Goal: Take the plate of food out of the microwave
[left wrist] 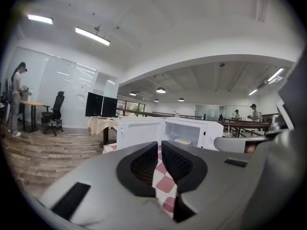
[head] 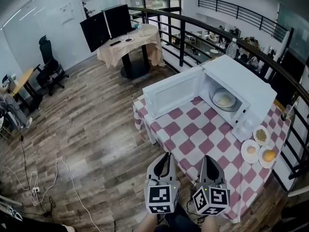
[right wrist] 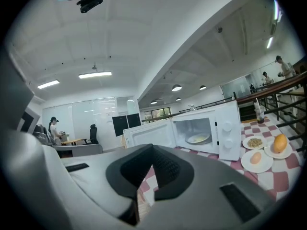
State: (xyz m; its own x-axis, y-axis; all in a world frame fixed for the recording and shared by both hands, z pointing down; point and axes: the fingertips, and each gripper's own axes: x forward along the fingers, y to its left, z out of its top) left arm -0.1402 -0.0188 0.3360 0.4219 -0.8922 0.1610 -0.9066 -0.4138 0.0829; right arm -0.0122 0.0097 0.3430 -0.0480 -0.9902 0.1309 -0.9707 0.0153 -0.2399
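A white microwave [head: 251, 88] stands on the checked table [head: 193, 134] with its door [head: 171, 94] swung open to the left. Inside, a plate of pale food [head: 224, 99] rests on the turntable; it also shows in the left gripper view [left wrist: 182, 141] and the right gripper view [right wrist: 197, 138]. Both grippers hover side by side over the table's near edge, well short of the microwave. The left gripper [head: 165, 156] [left wrist: 159, 145] is shut and holds nothing. The right gripper [head: 208, 159] [right wrist: 152, 148] has its jaws together with nothing between them.
Three small plates of food [head: 261, 135] [head: 250, 150] [head: 268, 155] lie right of the microwave. A black railing [head: 270, 62] runs behind the table. A round table with monitors [head: 130, 37] stands further back. Cables [head: 34, 180] lie on the wooden floor at left.
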